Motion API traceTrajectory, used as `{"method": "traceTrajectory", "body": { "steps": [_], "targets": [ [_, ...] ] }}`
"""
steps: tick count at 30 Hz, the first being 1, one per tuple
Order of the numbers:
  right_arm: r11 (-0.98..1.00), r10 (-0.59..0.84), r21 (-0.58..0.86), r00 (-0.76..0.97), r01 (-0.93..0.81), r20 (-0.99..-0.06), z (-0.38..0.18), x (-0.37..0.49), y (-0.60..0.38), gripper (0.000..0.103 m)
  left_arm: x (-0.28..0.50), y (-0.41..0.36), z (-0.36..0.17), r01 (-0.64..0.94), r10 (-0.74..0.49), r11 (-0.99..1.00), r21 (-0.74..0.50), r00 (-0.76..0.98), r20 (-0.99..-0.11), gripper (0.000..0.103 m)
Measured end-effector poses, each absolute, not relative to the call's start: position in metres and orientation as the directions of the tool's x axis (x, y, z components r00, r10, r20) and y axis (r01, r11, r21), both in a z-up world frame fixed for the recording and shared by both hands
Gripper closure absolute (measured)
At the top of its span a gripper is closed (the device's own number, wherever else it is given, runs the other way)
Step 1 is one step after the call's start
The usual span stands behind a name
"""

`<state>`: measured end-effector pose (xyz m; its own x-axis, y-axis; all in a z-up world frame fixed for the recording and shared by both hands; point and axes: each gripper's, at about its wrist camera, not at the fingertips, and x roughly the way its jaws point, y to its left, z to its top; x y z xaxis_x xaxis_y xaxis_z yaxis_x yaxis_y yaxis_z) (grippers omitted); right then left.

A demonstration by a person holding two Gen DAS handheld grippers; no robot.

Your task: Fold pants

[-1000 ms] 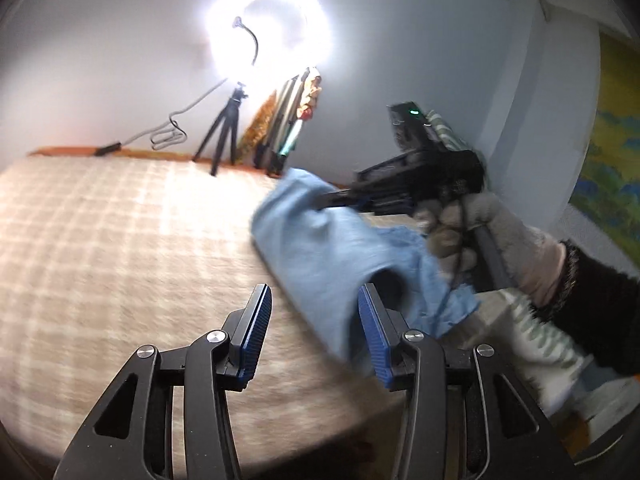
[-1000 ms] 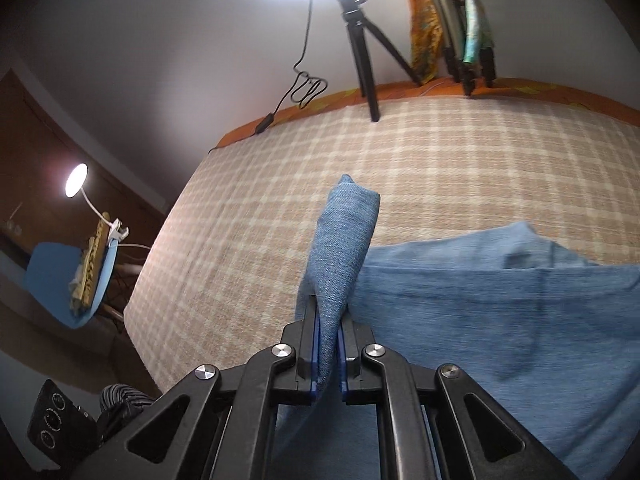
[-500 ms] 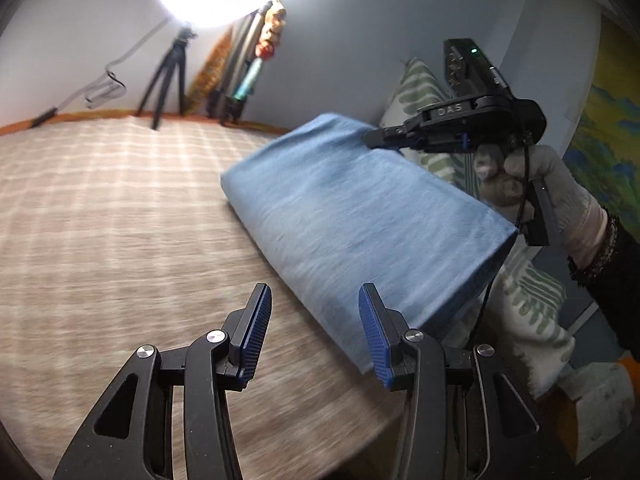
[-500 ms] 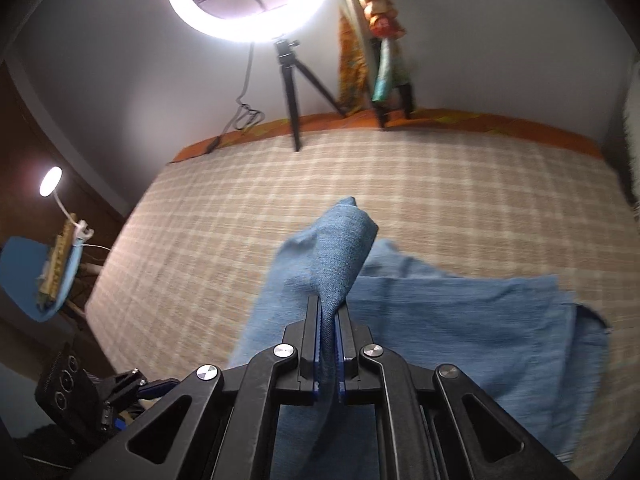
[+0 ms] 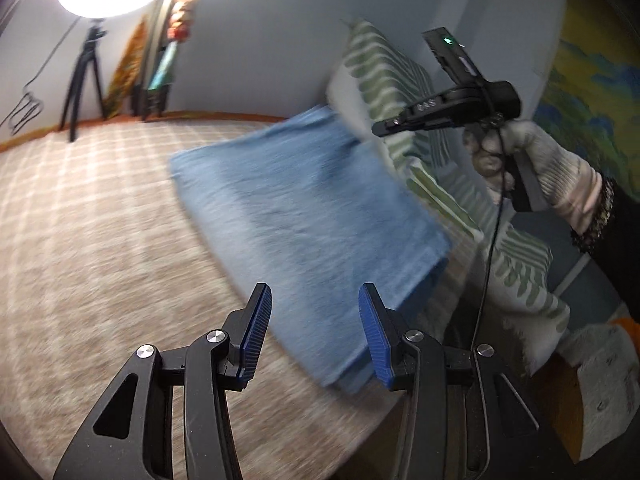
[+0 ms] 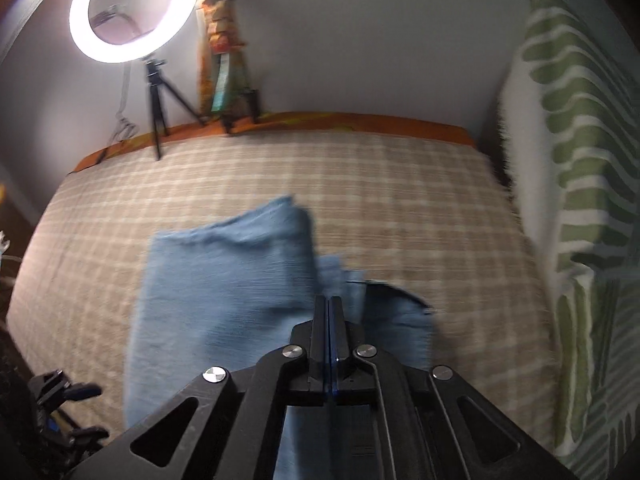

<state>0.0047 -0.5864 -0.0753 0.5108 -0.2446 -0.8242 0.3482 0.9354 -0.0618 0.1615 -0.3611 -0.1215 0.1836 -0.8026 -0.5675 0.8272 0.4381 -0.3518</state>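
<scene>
The blue pants lie folded into a rough rectangle on the checked bed cover; they also show in the right wrist view. My left gripper is open and empty, hovering above the near end of the pants. My right gripper has its jaws pressed together with no cloth between them, raised over the pants' right side. In the left wrist view the right gripper is held in a gloved hand above the far right corner of the pants.
Green-striped white pillows stand at the right edge of the bed, also in the right wrist view. A ring light on a tripod and leaning items stand by the far wall. The bed edge is close below the left gripper.
My right gripper has let go of the pant fold and lifted off; the cloth has dropped flat. The left gripper has stayed open near the pants' near end.
</scene>
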Motion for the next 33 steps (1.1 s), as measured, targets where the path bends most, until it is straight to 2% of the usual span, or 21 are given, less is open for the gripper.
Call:
{"method": "traceTrajectory", "body": {
  "steps": [4,6,7,8,9,14,18,22,26,28,29,33],
  "targets": [
    [0.925,-0.185,0.042,0.545,0.377,-0.818,-0.075,-0.007,-0.616,0.103,0.157,-0.384,-0.132,0.851,-0.776,0.418,-0.318,0.152,-0.612,0.059],
    [0.926,-0.110,0.128,0.579,0.355,-0.808,-0.077,-0.013,-0.620,0.098,0.157,-0.390,-0.138,0.853,-0.763,0.419,-0.312,0.145,-0.629,0.059],
    [0.923,-0.075,0.168,0.590,0.346,-0.804,-0.080,-0.015,-0.621,0.090,0.155,-0.391,-0.140,0.853,-0.761,0.420,-0.309,0.146,-0.632,0.059],
    [0.921,-0.034,0.207,0.598,0.329,-0.801,-0.084,-0.017,-0.620,0.068,0.155,-0.392,-0.141,0.854,-0.760,0.420,-0.308,0.145,-0.634,0.059],
    [0.922,-0.007,0.228,0.601,0.313,-0.799,-0.088,-0.019,-0.615,0.065,0.156,-0.392,-0.142,0.853,-0.757,0.421,-0.309,0.144,-0.637,0.059],
    [0.926,0.076,0.282,0.607,0.252,-0.791,-0.115,-0.019,-0.602,0.065,0.158,-0.394,-0.143,0.853,-0.754,0.422,-0.308,0.142,-0.641,0.059],
    [0.920,0.070,0.278,0.580,0.278,-0.812,-0.137,-0.010,-0.602,0.064,0.159,-0.394,-0.144,0.855,-0.751,0.420,-0.305,0.140,-0.645,0.059],
    [0.931,0.044,0.234,0.552,0.280,-0.833,-0.148,-0.004,-0.598,0.060,0.157,-0.399,-0.146,0.857,-0.750,0.417,-0.302,0.137,-0.647,0.059],
    [0.919,0.040,0.255,0.573,0.300,-0.819,-0.149,-0.007,-0.607,0.051,0.158,-0.400,-0.146,0.859,-0.748,0.416,-0.300,0.135,-0.650,0.059],
    [0.899,0.065,0.304,0.592,0.314,-0.803,-0.149,-0.013,-0.617,0.051,0.158,-0.400,-0.147,0.858,-0.749,0.414,-0.305,0.131,-0.649,0.059],
    [0.891,0.091,0.332,0.595,0.310,-0.799,-0.150,-0.016,-0.619,0.056,0.158,-0.400,-0.147,0.857,-0.750,0.413,-0.307,0.129,-0.649,0.059],
    [0.901,0.134,0.338,0.565,0.273,-0.814,-0.158,-0.021,-0.615,0.058,0.160,-0.400,-0.148,0.856,-0.752,0.413,-0.310,0.128,-0.647,0.059]
  ]
}}
